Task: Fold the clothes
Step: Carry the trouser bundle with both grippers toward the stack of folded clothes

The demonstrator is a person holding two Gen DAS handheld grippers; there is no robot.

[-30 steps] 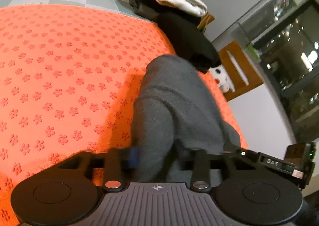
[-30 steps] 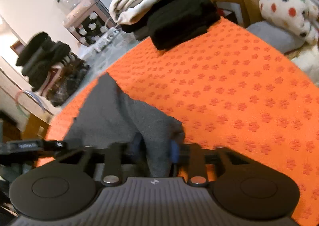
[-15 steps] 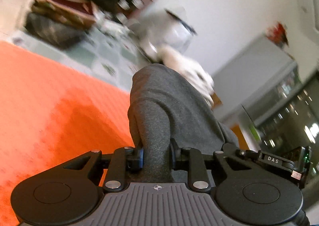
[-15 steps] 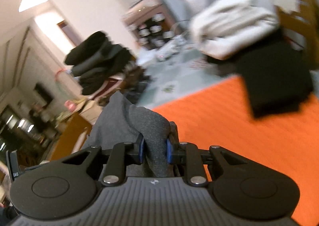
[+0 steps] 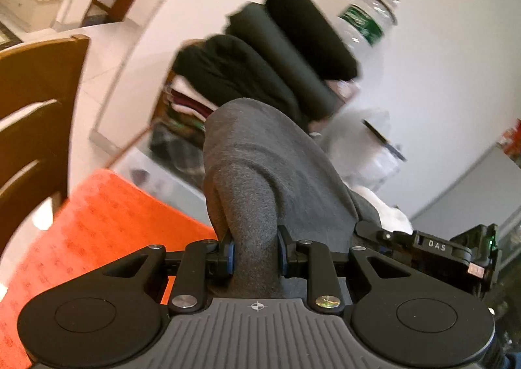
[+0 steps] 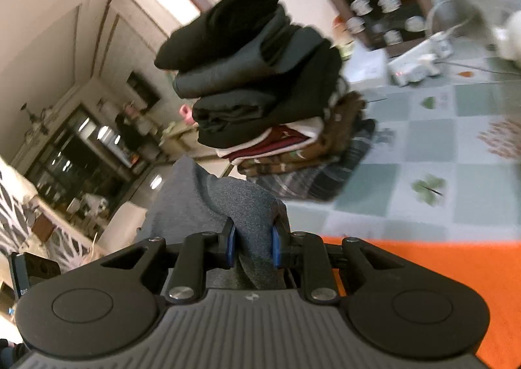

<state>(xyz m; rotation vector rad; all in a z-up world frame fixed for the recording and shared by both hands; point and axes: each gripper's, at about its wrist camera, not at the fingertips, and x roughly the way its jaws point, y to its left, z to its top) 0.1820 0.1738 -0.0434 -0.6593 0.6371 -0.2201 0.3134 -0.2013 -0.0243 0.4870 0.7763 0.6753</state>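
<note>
While the left hand-held gripper (image 5: pixel 254 256) sits low in the middle of its view, its two fingers with blue pads (image 5: pixel 230 255) squeeze a thick fold of the gray garment (image 5: pixel 260 180). The gray cloth rises up from the jaws into the middle of the frame like a soft hump. Below it on the left lies the orange mat (image 5: pixel 97 222) with small flower shapes. A brown wooden chair (image 5: pixel 29 102) stands at the left edge. Behind the gray cloth, in the upper middle, is a pile of folded clothes (image 5: pixel 276 60), with dark pieces on top. Just right of the pile is a big clear water bottle (image 5: pixel 368 17) with a green label. In the right view, the right hand-held gripper (image 6: pixel 252 247) is also low in the middle, and it too is clenched on a bunch of the same gray garment (image 6: pixel 228 203), which puffs up above the blue pads (image 6: pixel 276 247) and spreads to the left. The orange mat (image 6: pixel 439 265) shows at the lower right. Above it is a desk (image 6: pixel 456 141) cloth with pale green and white squares and leaf pictures. The pile of folded clothes (image 6: pixel 260 82) sits on that cloth in the upper middle. A brown box with little cups (image 6: pixel 377 1) is at the upper right.
</note>
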